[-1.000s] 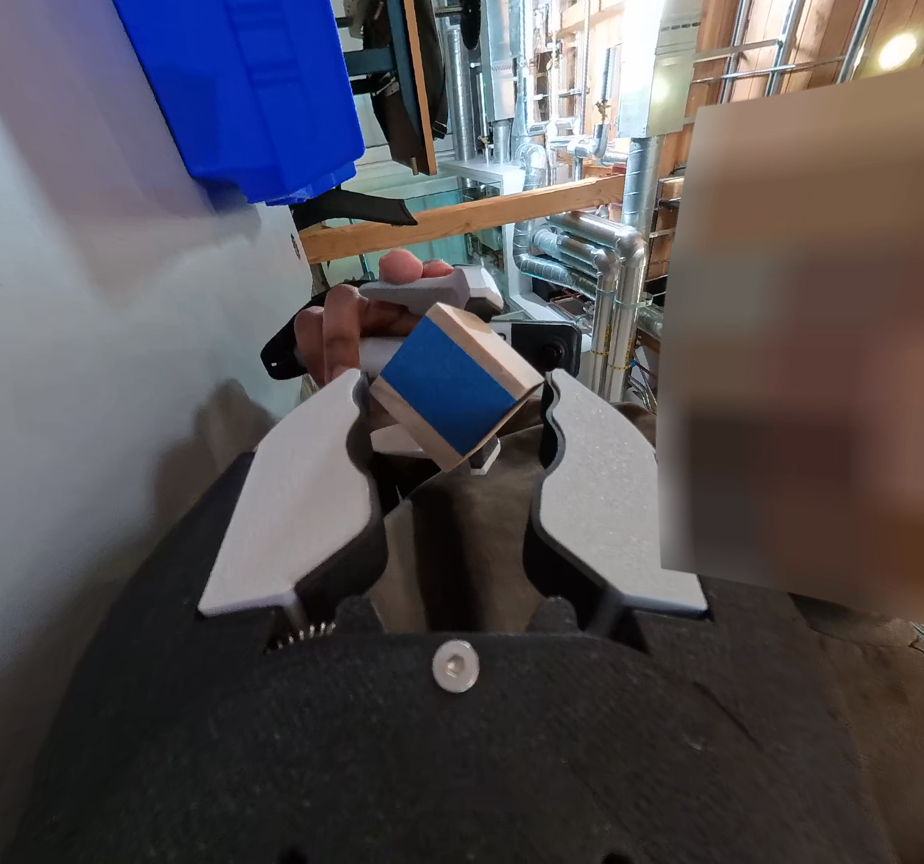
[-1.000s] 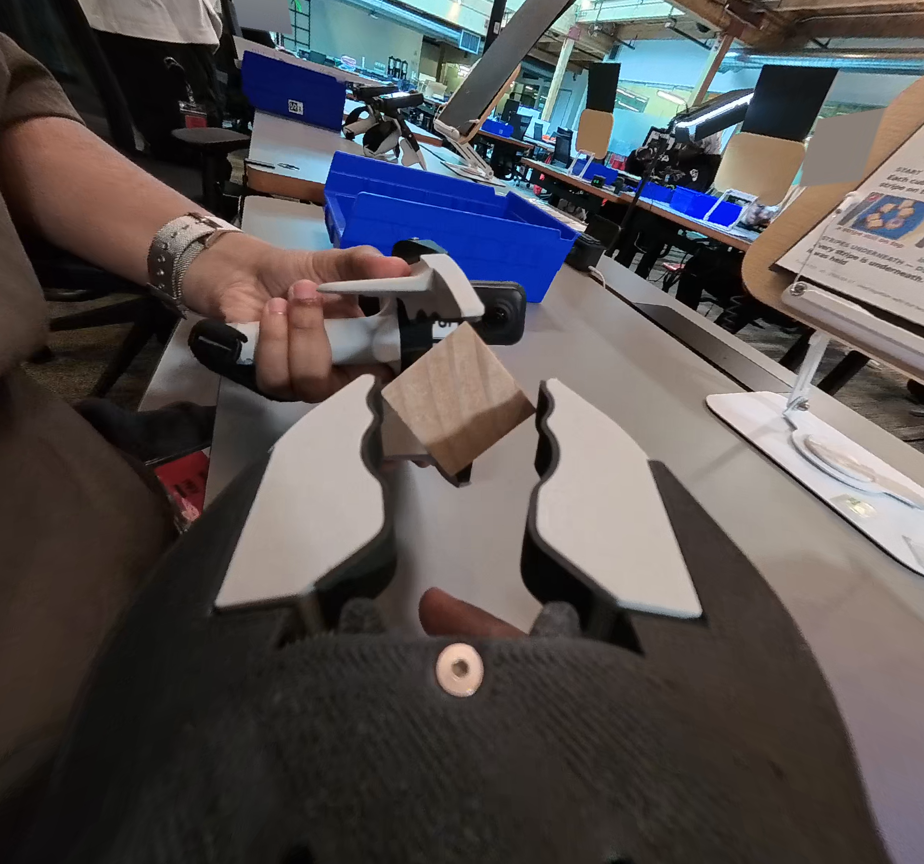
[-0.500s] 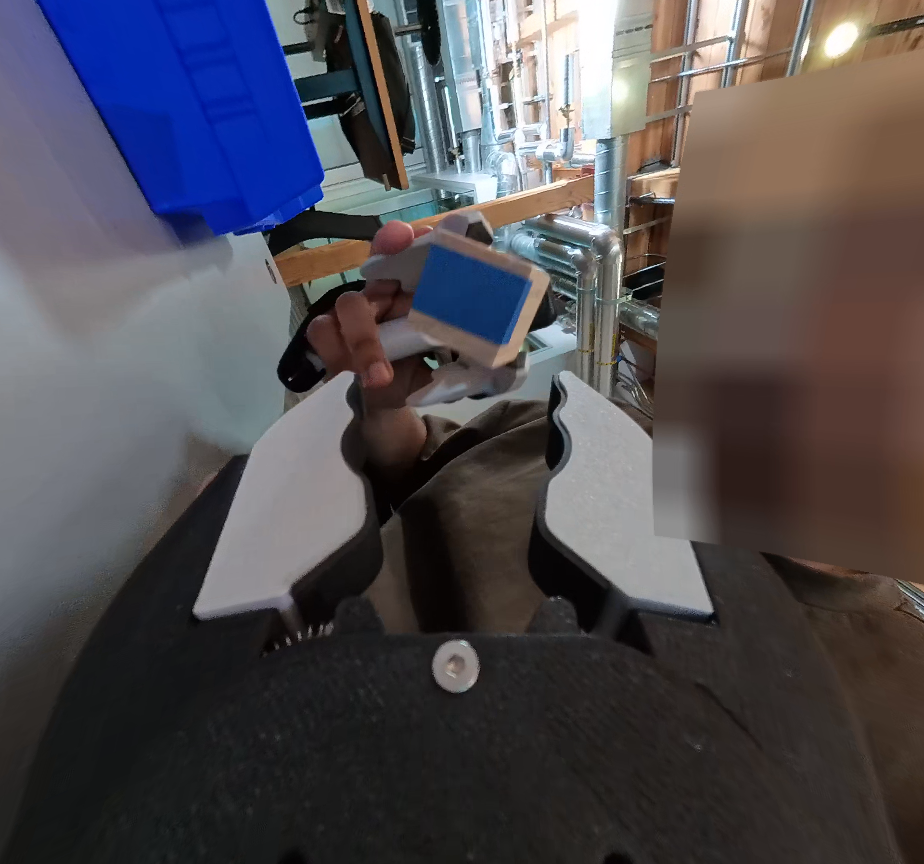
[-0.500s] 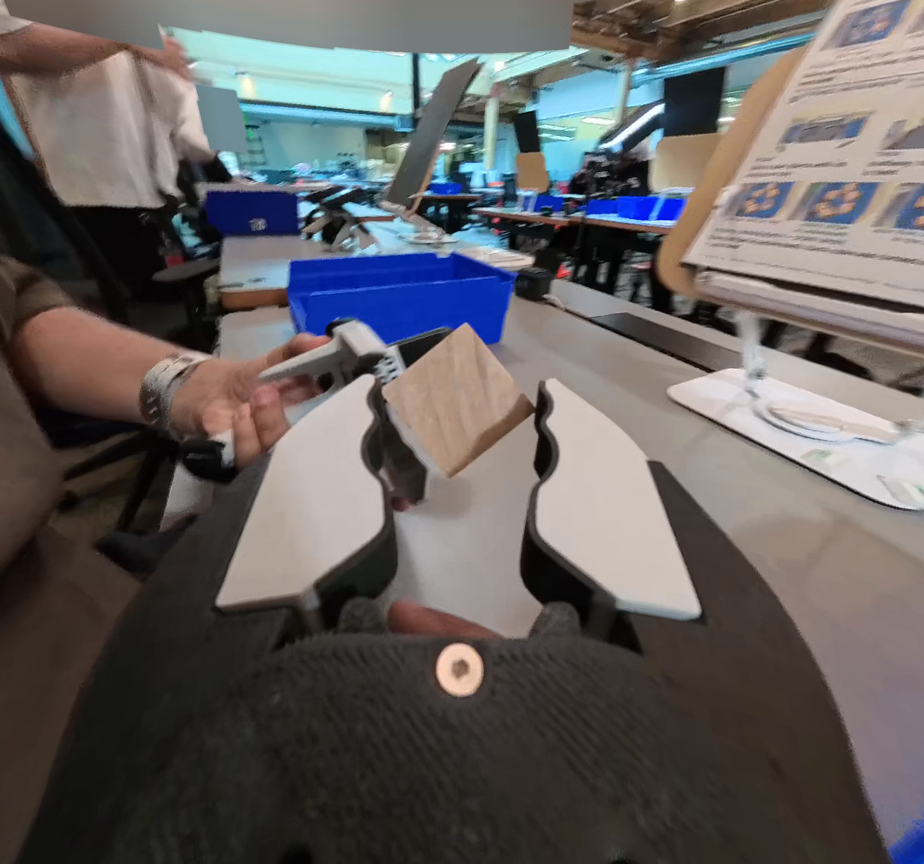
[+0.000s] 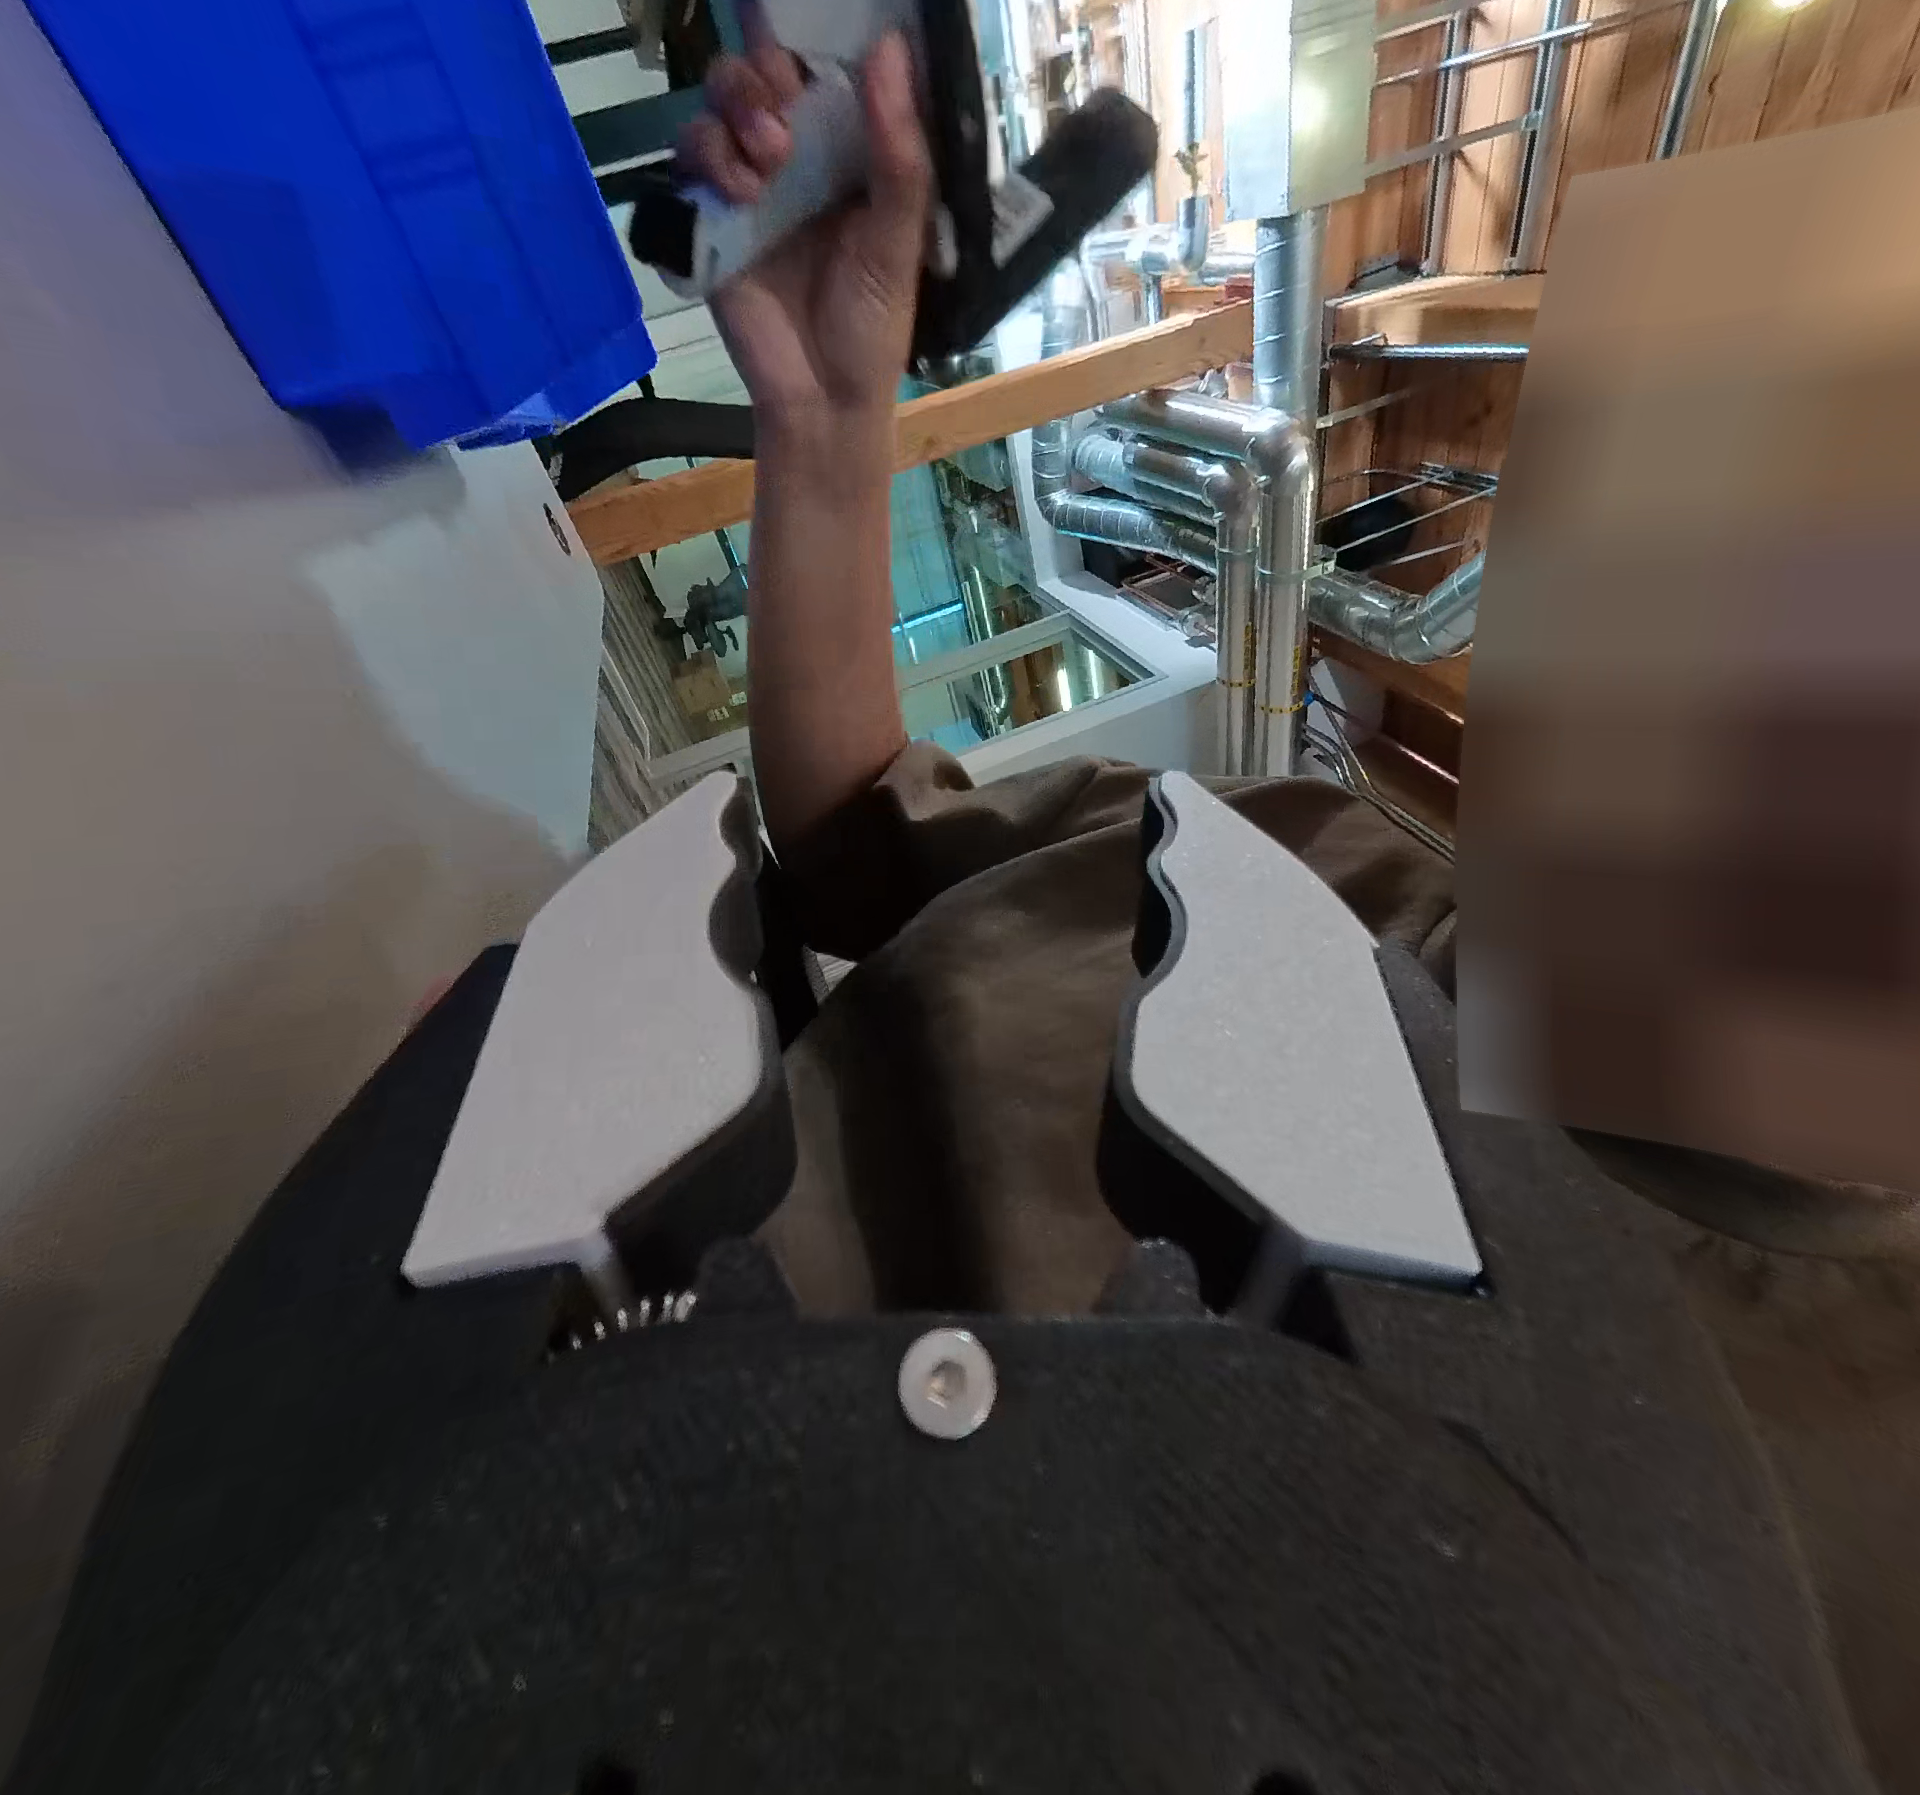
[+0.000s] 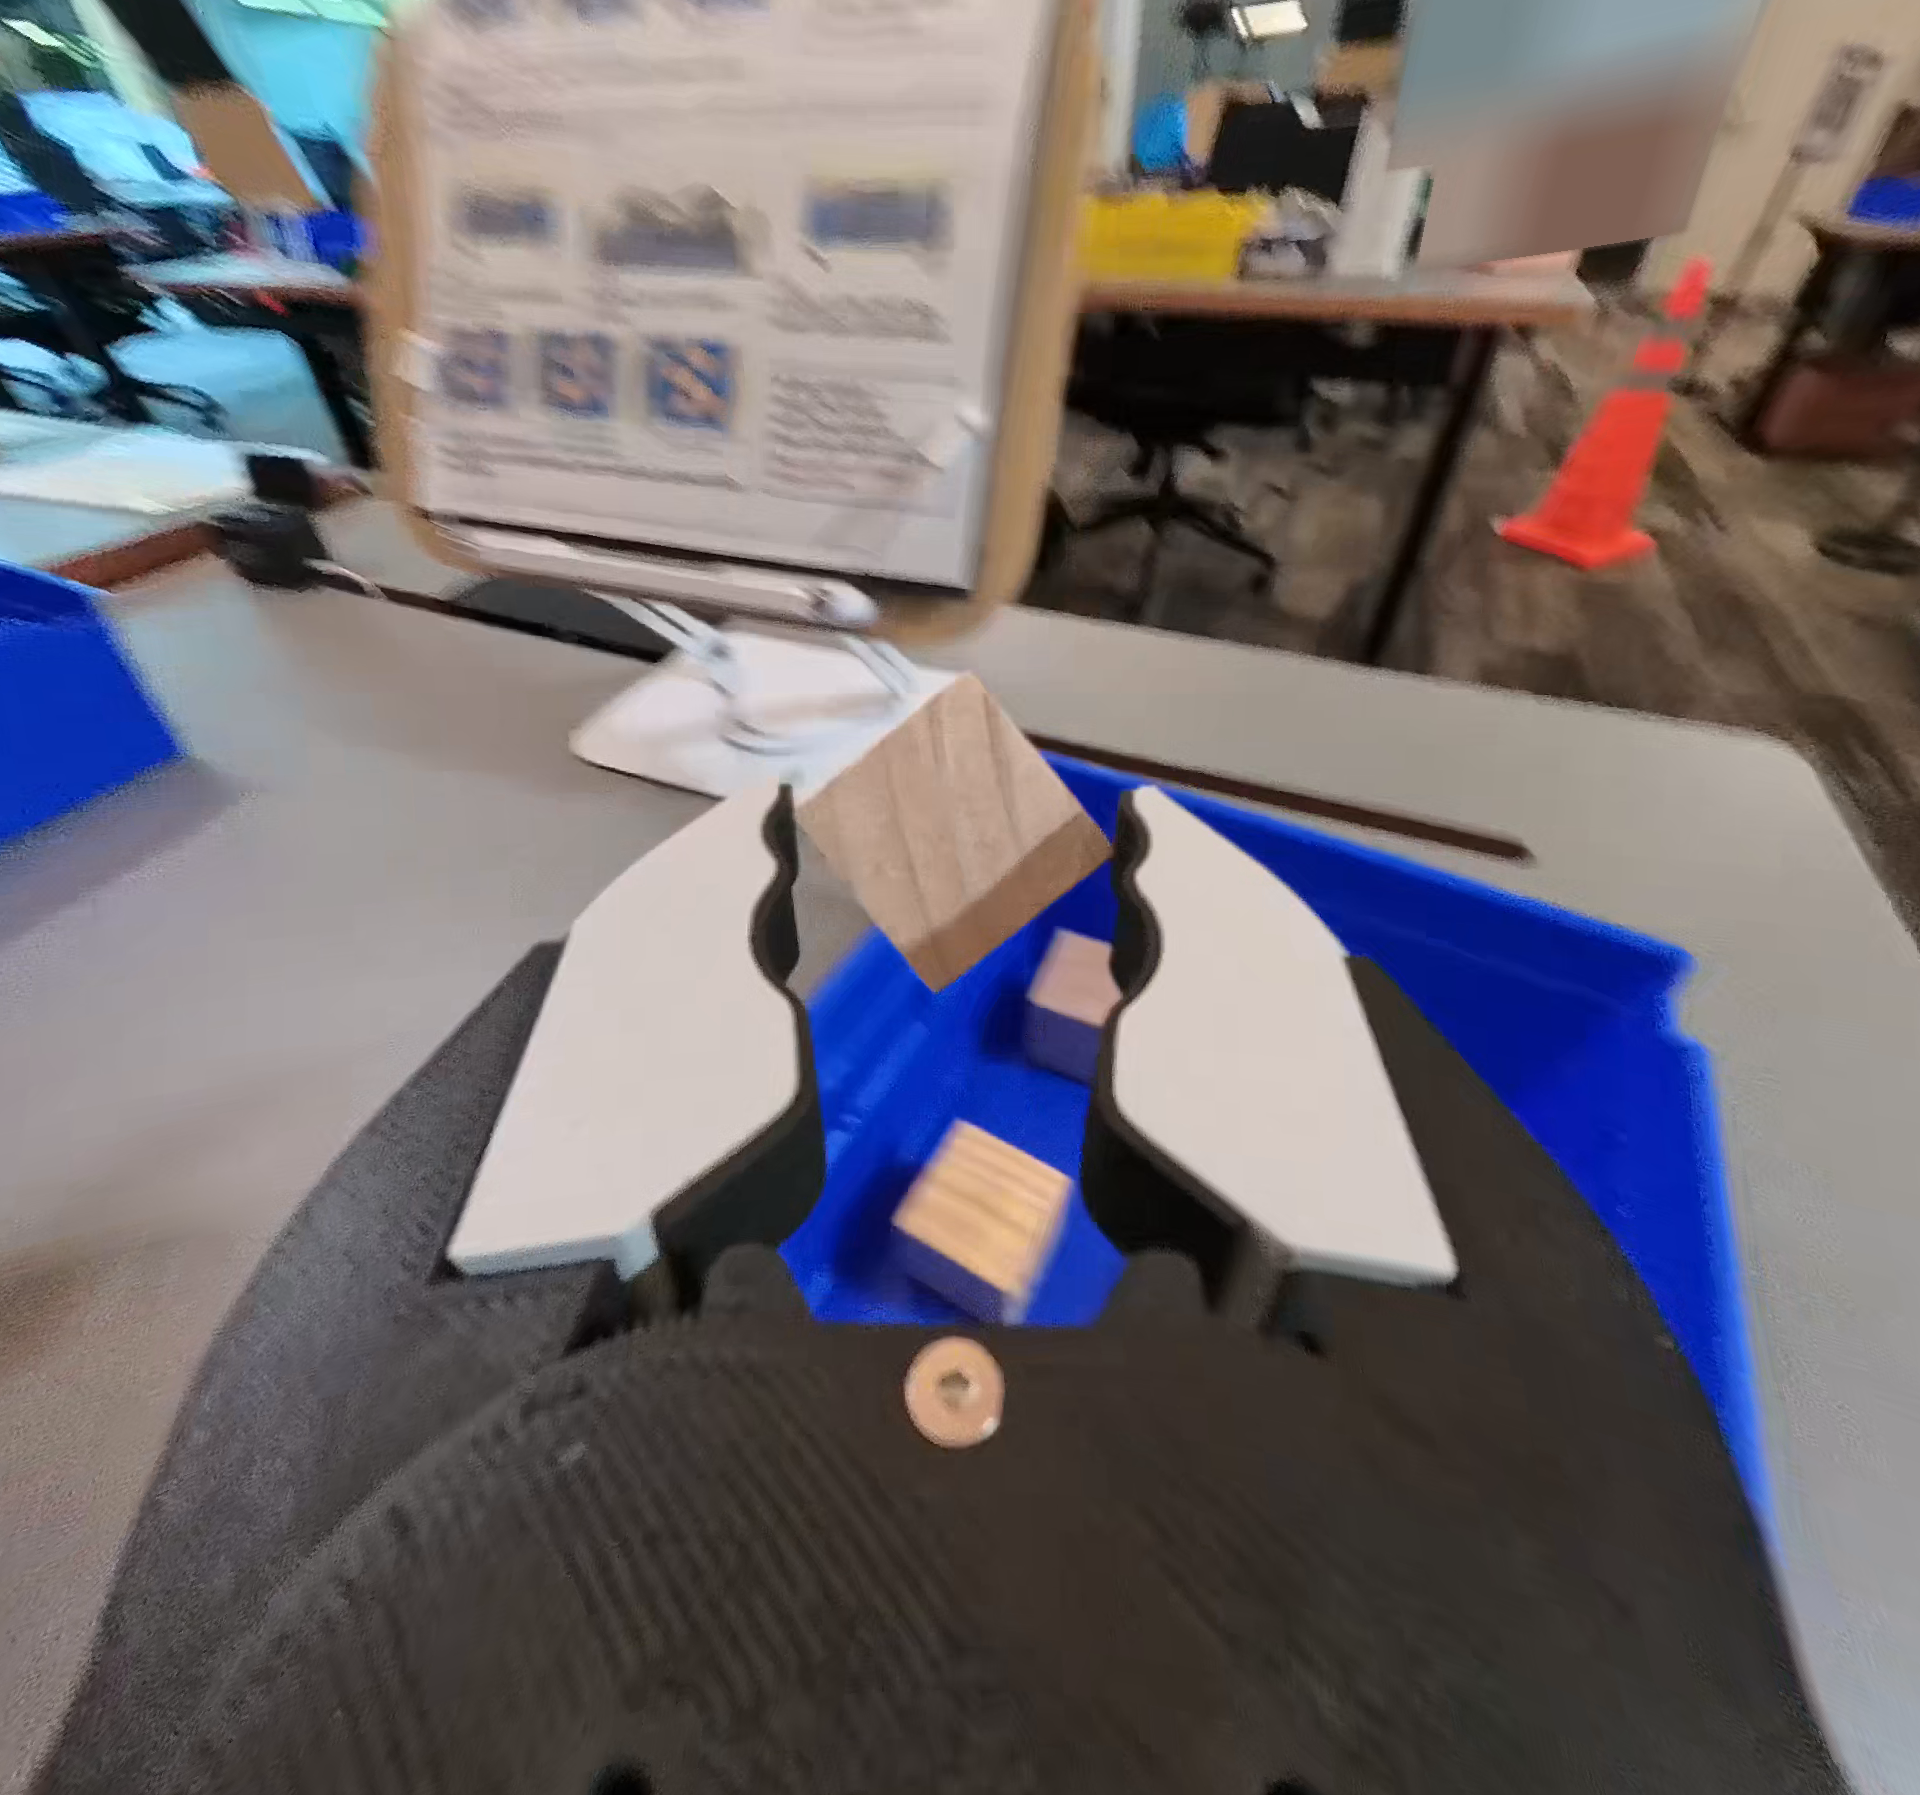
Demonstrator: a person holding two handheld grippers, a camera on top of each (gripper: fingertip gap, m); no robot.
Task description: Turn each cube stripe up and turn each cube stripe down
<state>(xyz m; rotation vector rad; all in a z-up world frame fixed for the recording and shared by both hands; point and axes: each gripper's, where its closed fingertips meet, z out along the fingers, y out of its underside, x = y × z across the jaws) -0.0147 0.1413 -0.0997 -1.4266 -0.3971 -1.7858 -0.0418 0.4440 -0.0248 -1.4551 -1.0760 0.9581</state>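
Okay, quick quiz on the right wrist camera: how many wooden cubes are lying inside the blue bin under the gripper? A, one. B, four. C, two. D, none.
C: two cubes lie in the blue bin, the nearer cube and the farther cube, while a third, the held cube, is clamped tilted between the right gripper fingertips above them.

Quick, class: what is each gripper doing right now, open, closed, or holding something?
Left gripper: open, nothing between its fingers.
Right gripper: closed on a wooden cube, held tilted above the blue bin.
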